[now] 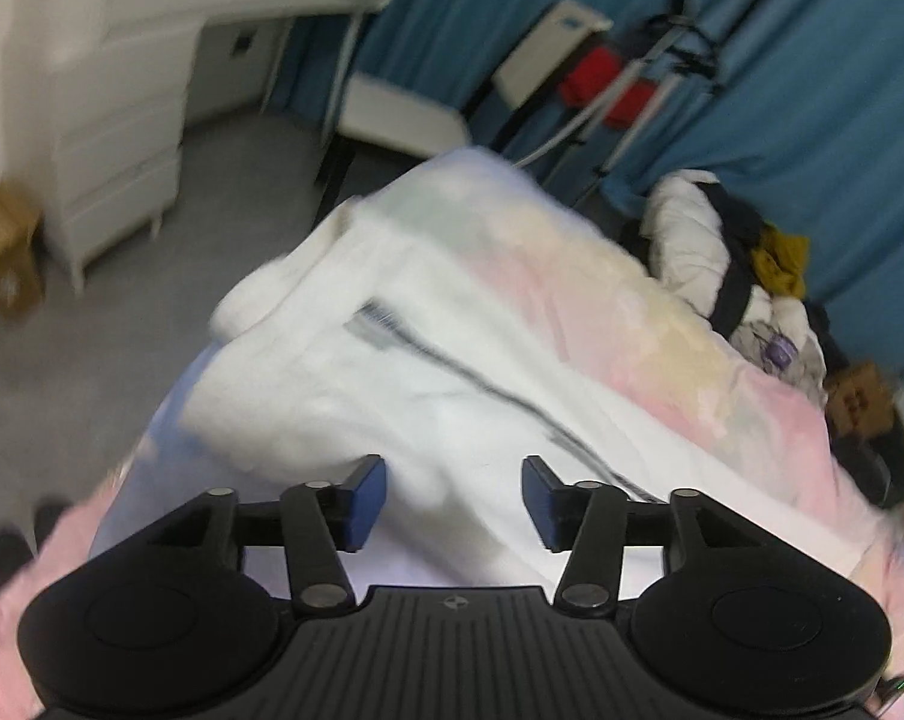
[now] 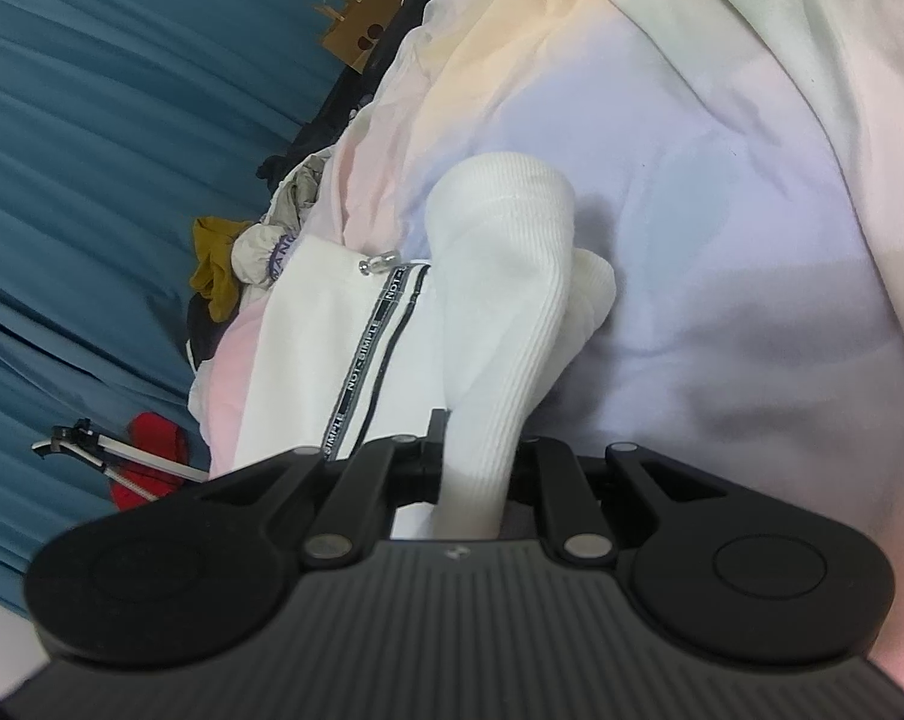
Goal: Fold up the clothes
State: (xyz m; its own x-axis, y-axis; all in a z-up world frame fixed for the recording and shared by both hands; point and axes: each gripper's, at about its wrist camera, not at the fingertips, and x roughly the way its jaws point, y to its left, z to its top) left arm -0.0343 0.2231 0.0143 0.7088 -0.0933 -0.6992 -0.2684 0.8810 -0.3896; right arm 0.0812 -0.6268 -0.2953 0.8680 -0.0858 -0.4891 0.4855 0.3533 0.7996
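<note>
White ribbed cuff [image 2: 499, 276] is filling the middle of your right wrist view: your right tool [image 2: 478, 450] is clamping on it, and the sleeve end is running up from between the fingers and drooping over at the top. The fingertips themselves are hiding behind the fabric, so you are seeing only the black linkages on either side. Beside the cuff, the white garment [image 2: 308, 348] with its lettered black stripe is lying on the pastel sheet [image 2: 721, 228], with a metal cord end showing near its upper edge; how far the garment is spreading is cut off by the tool body.

Your left tool [image 1: 454, 501] is hovering with its blue pads [image 1: 368, 501] standing wide apart, gripping nothing, just above the same white garment [image 1: 404, 360], which is lying rumpled across the sheet. This view is smearing with motion blur, so the stripe's lettering is unreadable here.

A heap of other clothes [image 1: 745, 252] is sitting at the far end of the sheet against the blue curtain [image 1: 811, 90]. A white drawer unit [image 1: 116, 162] is blurring on the left, over the grey floor [image 1: 92, 360].
</note>
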